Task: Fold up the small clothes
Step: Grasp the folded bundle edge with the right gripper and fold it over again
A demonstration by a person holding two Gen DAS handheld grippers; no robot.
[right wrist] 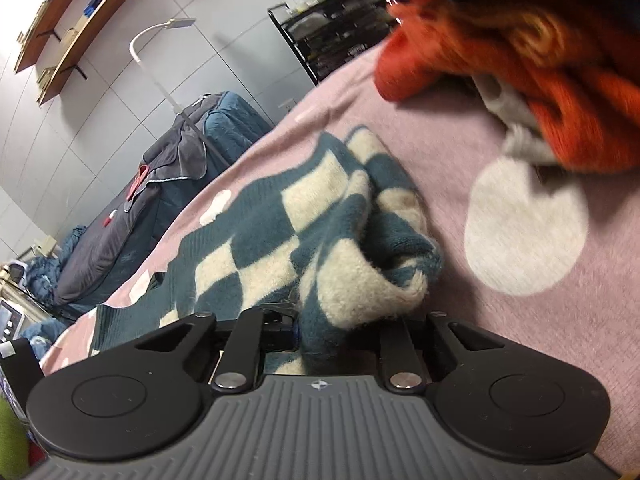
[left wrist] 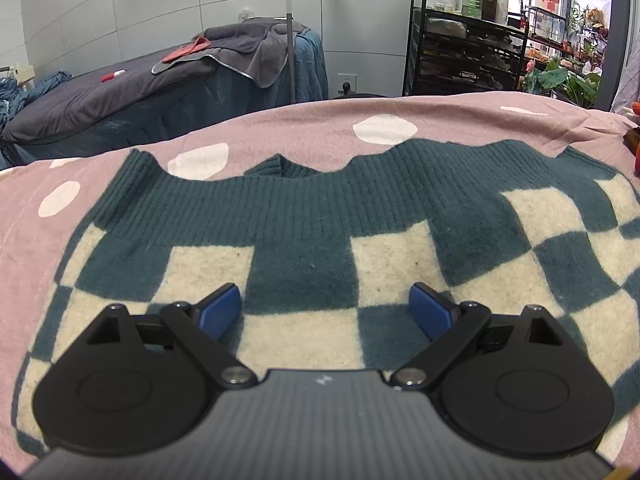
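left wrist view: small knitted sweater in dark teal and cream checks (left wrist: 304,248) lies spread flat on a pink bedsheet with large white dots (left wrist: 280,128). ribbed teal band runs across the far edge of the garment, wavy, with a small dip near its middle. left gripper (left wrist: 326,310) sits low over the checked part, its blue-padded fingers (left wrist: 218,312) spread wide with bare knit between them; nothing held. whether the pads touch the cloth, cannot tell.

right wrist view: right gripper (right wrist: 316,332) has its black fingers drawn close together around a bunched fold of the same checked sweater (right wrist: 280,232). the fold rises in a rumpled roll just past the fingertips, cream underside showing at the curled edge; the rest of the garment trails away flat toward the left of the frame. fingertips themselves hidden by the cloth.

beyond the fold, at upper right, a blurred orange knitted garment (right wrist: 520,60) lies on the pink sheet, with a bit of grey fabric (right wrist: 516,124) poking out beneath it. well apart from the checked sweater.

background: a second bed with dark grey cover and grey towel (left wrist: 120,84); black metal shelf rack with bottles on top (left wrist: 464,48); wooden wall shelves (right wrist: 80,12); white gooseneck lamp (right wrist: 160,40).
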